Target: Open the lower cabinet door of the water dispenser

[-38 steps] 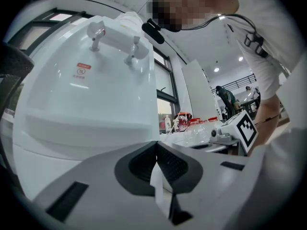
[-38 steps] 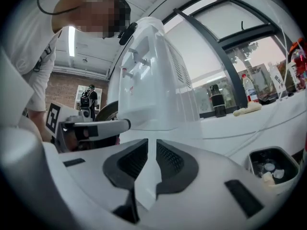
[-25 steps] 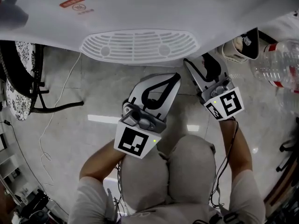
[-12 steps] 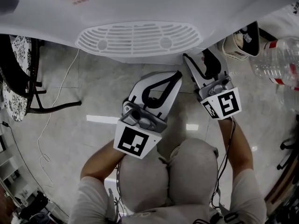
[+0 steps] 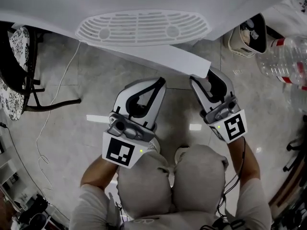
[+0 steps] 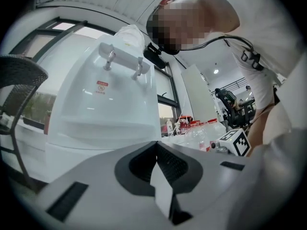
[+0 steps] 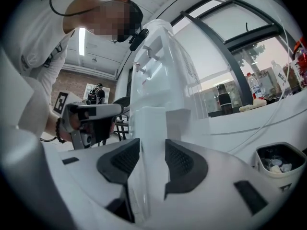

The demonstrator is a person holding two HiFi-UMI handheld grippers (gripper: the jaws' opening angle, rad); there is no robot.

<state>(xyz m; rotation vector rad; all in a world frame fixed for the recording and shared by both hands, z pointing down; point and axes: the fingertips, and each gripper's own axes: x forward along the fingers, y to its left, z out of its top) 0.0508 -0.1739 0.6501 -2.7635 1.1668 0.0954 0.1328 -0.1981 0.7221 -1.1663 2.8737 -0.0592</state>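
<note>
The white water dispenser (image 5: 144,4) fills the top of the head view, its drip grille (image 5: 143,28) facing up. Its lower cabinet door (image 5: 163,56) stands swung out as a white panel slanting to the right. My right gripper (image 5: 204,75) is at the door's free end. In the right gripper view the door edge (image 7: 152,128) fills the gap between the dark pads, and the jaws are closing on it. My left gripper (image 5: 160,82) hovers just left of it, below the door, shut with nothing in it. Its pads (image 6: 165,162) meet tip to tip.
A black chair (image 5: 19,71) and a loose white cable (image 5: 53,119) lie at the left. A small bin (image 5: 249,35) and a large clear water bottle (image 5: 288,56) stand at the right. The person's knees (image 5: 172,186) are close below both grippers, over tiled floor.
The cabinet door has swung out from the dispenser's front. Both grippers have drawn back toward the person, and the right jaws have narrowed onto the door edge.
</note>
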